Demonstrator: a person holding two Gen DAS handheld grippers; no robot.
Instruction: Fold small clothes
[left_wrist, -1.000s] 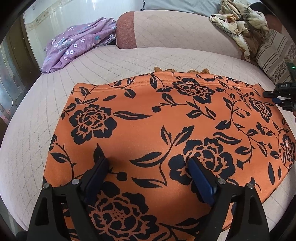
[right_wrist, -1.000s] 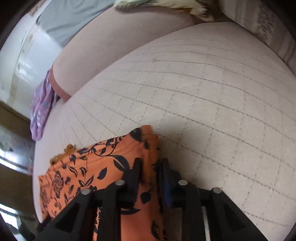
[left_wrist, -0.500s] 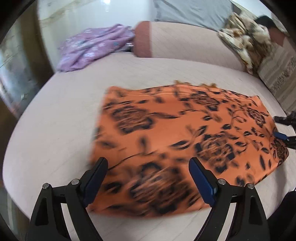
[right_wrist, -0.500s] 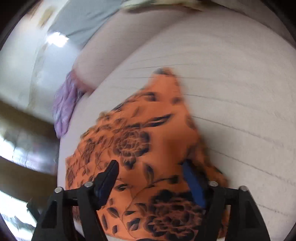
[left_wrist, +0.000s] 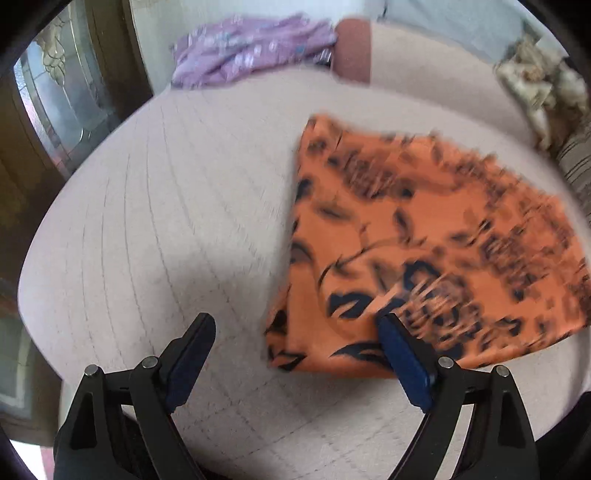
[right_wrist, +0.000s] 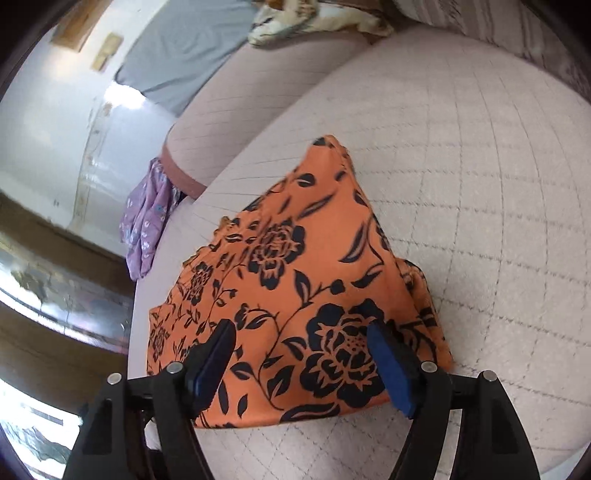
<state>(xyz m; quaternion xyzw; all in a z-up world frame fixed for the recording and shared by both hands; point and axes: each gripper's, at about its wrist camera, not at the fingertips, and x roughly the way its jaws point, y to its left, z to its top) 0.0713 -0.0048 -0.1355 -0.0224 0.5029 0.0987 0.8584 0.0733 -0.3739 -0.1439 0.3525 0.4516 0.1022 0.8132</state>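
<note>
An orange garment with black flowers (left_wrist: 424, 240) lies folded flat on the pale quilted cushion (left_wrist: 166, 221). It also shows in the right wrist view (right_wrist: 295, 295). My left gripper (left_wrist: 299, 354) is open and empty above the cushion, at the garment's near left corner. My right gripper (right_wrist: 303, 362) is open and empty just above the garment's near edge. The left wrist view is blurred by motion.
A purple floral garment (left_wrist: 251, 48) lies at the far left edge of the cushion, also seen in the right wrist view (right_wrist: 147, 221). A rolled bolster (right_wrist: 236, 110) runs along the back. A patterned blanket (left_wrist: 535, 85) lies at the far right. A dark wood door (left_wrist: 44, 129) stands left.
My right gripper has let go of the garment's corner, opened and drawn back. My left gripper has pulled back and swung left off the garment. The garment lies narrower than before.
</note>
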